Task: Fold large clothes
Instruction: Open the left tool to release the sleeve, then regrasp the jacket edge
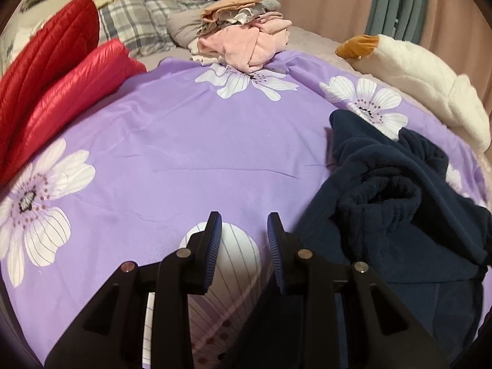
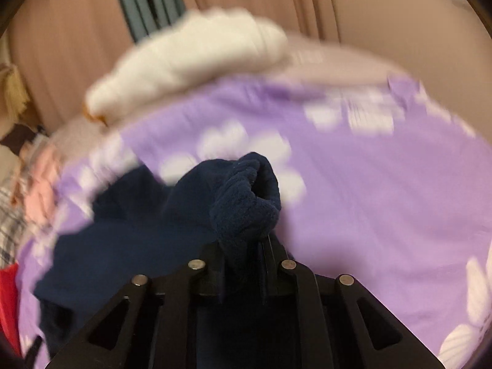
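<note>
A navy fleece garment (image 1: 390,203) lies crumpled on the right side of the purple flowered bedsheet (image 1: 184,141). In the left wrist view my left gripper (image 1: 243,226) hovers over the sheet just left of the garment. Its jaws stand a little apart with nothing between them, and its blue pads (image 1: 215,240) are bare. In the blurred right wrist view my right gripper (image 2: 246,247) is shut on a bunched fold of the navy garment (image 2: 246,203). The rest of the garment trails down to the left over the purple sheet (image 2: 369,200).
A red quilted jacket (image 1: 52,92) lies at the left edge of the sheet. A heap of pink and beige clothes (image 1: 246,40) sits at the far end, with plaid pillows (image 1: 138,24) behind. A white plush toy (image 1: 424,83) lies at the right, curtains beyond.
</note>
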Demonstrator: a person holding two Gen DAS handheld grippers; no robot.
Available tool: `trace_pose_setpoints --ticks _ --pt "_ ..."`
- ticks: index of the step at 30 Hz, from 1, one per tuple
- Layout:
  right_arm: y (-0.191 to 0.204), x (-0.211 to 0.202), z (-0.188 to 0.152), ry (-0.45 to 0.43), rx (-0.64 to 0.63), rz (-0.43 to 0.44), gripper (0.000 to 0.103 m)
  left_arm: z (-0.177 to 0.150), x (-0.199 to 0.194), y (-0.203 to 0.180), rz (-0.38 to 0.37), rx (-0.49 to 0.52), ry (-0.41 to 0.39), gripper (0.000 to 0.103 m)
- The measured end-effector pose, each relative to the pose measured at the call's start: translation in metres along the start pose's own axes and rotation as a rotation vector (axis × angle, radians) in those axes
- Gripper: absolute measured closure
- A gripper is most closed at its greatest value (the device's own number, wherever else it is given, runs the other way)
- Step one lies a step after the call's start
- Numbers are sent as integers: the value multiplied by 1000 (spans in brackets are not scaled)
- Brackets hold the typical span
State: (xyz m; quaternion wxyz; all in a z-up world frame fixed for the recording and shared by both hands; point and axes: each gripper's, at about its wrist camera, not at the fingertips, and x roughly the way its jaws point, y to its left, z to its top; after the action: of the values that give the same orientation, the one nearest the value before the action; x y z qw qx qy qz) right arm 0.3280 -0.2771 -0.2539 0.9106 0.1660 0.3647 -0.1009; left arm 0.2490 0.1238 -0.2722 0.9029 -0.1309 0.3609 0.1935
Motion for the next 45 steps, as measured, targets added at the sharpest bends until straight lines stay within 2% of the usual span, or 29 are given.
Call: trace_pose_setpoints --ticks 2,3,4,5,7,9,11,12,13,14,15,16,18,20,21,23,24,25,26,27,28,29,30,31,32,35,38,42,45 --pt "-3 1 -7 -25 -35 11 84 0 6 1 -1 -8 25 72" --pt "-2 -3 -6 -38 -53 -16 72 1 8 3 -12 -21 39 72" --pt "0 -8 -4 -42 -63 -64 53 2 9 6 -28 -39 52 72" --pt "2 -15 1 -57 -69 -108 47 5 9 8 -37 -51 53 72" --pt "0 -29 6 -110 -58 -89 45 12 0 10 -47 -52 21 72" --pt "-5 -52 11 -203 -6 -34 45 20 -12 7 -73 -20 -25 72" --pt "-6 -63 13 -241 41 -9 45 28 -21 0 -121 0 -49 71" --pt "-3 -64 14 -232 42 10 45 34 -26 -5 -145 2 -64 66" --pt "2 -62 15 -216 32 5 48 38 -29 -10 -155 -2 -78 63" --pt "8 -58 15 -204 13 -10 53 44 -35 -19 -171 -4 -110 54" --pt "13 -56 13 -201 -3 -22 72 49 -38 -27 -187 -1 -136 45" --pt "17 -52 13 -199 -17 -30 81 56 -42 -40 -208 6 -170 42" --pt "23 -44 15 -194 -26 2 82 66 -40 -72 -245 54 -202 40" --pt "28 -34 17 -181 -39 70 84 69 -20 -106 -270 138 -162 42" --pt "29 -25 18 -174 -46 91 84 68 -6 -119 -241 165 -131 52" --pt "30 -4 15 -156 -69 38 84 53 38 -135 -110 192 -48 62" --pt "28 9 11 -145 -92 -34 84 44 55 -133 -73 192 -40 59" --pt "22 33 3 -100 -119 -109 85 33 76 -126 -61 168 -3 57" --pt "16 42 -2 -77 -103 -86 87 36 81 -112 -129 96 19 56" --pt "9 40 -2 -94 -66 -44 88 42 76 -100 -169 30 1 56" --pt "6 34 2 -102 -46 -27 91 43 76 -91 -134 -4 -6 51" --pt "4 35 2 -100 -40 -24 91 42 85 -84 -107 -43 29 37" --pt "4 39 0 -93 -42 -31 92 42 89 -77 -131 -74 50 36" --pt "7 40 -1 -95 -49 -40 92 43 89 -71 -159 -102 54 36" --pt "11 38 -1 -101 -62 -53 92 43 88 -72 -154 -99 49 36" --pt "16 39 -2 -101 -83 -81 92 44 86 -83 -89 -43 37 36" --pt "8 37 -1 -108 -52 -36 92 41 82 -77 -110 -65 31 36" --pt "-8 17 1 -143 35 73 92 36 54 -58 -197 -142 11 39" --pt "-1 2 -1 -137 13 40 92 33 39 -72 -151 -75 -32 39"
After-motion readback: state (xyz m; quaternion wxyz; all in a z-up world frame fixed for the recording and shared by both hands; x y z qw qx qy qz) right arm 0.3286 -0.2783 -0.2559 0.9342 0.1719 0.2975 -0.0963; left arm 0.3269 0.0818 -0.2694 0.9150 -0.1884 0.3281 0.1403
